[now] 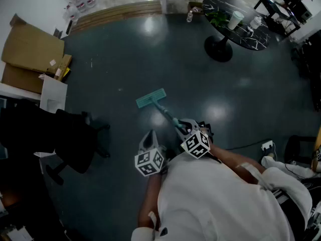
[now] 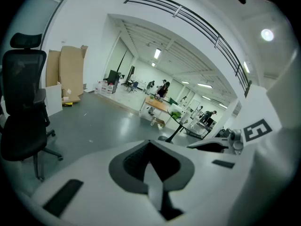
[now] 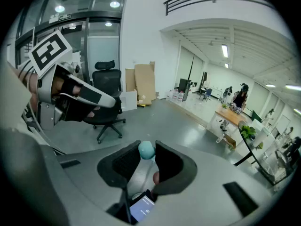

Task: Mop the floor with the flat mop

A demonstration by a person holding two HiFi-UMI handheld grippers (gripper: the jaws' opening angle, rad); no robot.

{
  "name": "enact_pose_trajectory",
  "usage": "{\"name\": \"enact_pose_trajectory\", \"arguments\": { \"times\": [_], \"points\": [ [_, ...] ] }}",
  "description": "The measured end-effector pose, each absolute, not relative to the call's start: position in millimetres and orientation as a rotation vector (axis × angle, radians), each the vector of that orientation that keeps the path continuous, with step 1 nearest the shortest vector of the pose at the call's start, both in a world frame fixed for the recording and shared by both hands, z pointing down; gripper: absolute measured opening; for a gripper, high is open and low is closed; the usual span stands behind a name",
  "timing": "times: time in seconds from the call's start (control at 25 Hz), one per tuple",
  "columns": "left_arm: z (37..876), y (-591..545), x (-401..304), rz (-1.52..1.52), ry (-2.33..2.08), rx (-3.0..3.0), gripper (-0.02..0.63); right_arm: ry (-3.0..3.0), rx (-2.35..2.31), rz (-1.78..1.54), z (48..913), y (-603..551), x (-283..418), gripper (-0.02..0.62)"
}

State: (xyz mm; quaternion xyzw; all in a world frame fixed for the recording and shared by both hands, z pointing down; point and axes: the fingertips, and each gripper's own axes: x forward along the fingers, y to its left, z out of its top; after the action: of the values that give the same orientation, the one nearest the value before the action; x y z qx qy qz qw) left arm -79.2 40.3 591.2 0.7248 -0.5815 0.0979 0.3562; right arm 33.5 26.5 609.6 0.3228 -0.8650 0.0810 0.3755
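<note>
Dark floor (image 1: pixel 120 64), glossy; round black table (image 1: pixel 248 36) at far right; black office chair (image 1: pixel 75 139) at left; flattened cardboard (image 1: pixel 32 49) beyond the chair. Flat mop (image 1: pixel 150 99): teal head lies flat on the floor, mid-room, ahead of the person; its handle slants back to the right gripper (image 3: pixel 145 160). Containers: one cup (image 1: pixel 235 20) stands on the table; contents not discernible. Right gripper: jaws clamped on the handle; teal handle end (image 3: pixel 146 149) sits between the pads. Left gripper (image 2: pixel 150 147): jaws pressed together, nothing between them; apart from the mop. The mop head shows in the head view only; the handle end shows only in the right gripper view.
</note>
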Motion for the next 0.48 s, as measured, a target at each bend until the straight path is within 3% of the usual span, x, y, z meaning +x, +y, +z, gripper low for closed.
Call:
{"name": "enact_pose_trajectory", "arguments": {
  "times": [0.48],
  "points": [
    [591.1, 49.2, -78.4, 0.243, -1.496, 1.867, 0.005, -2.205, 0.817, 0.191, 614.8, 40.2, 39.1, 0.101]
  ]
}}
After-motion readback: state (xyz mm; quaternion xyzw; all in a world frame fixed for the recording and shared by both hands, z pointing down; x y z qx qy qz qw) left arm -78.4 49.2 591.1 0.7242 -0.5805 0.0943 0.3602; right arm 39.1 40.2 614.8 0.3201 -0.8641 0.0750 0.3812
